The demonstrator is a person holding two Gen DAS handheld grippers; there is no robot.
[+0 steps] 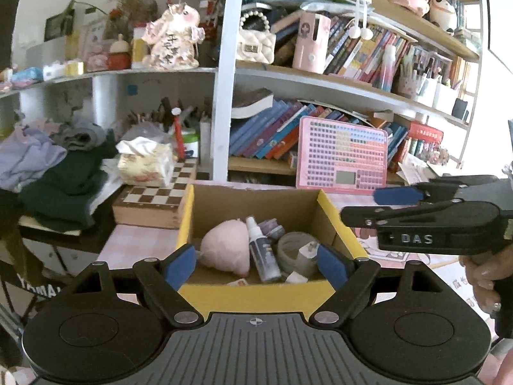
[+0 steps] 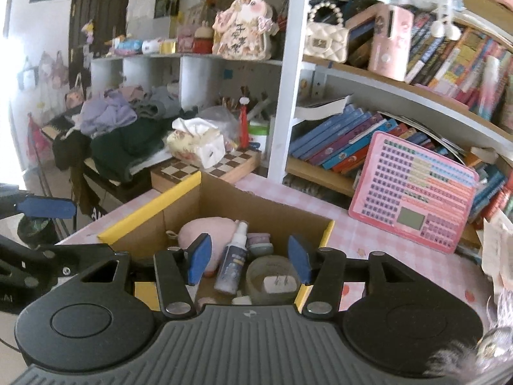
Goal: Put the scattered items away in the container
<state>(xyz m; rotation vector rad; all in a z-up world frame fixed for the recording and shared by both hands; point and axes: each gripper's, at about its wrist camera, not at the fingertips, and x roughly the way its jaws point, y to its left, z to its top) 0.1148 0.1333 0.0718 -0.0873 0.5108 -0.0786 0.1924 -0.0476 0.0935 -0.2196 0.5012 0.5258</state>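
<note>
A cardboard box with yellow edges stands on the pink checked table and also shows in the right wrist view. In it lie a pink plush, a small spray bottle, a grey tape roll with a white plug on it, and a small jar. My left gripper is open and empty, just above the box's near edge. My right gripper is open and empty over the box, and it shows side-on at the right of the left wrist view.
A wooden chessboard box with a tissue pack stands left of the box. A pink keyboard toy leans on the bookshelf behind. A pile of clothes lies far left. Papers sit at the right.
</note>
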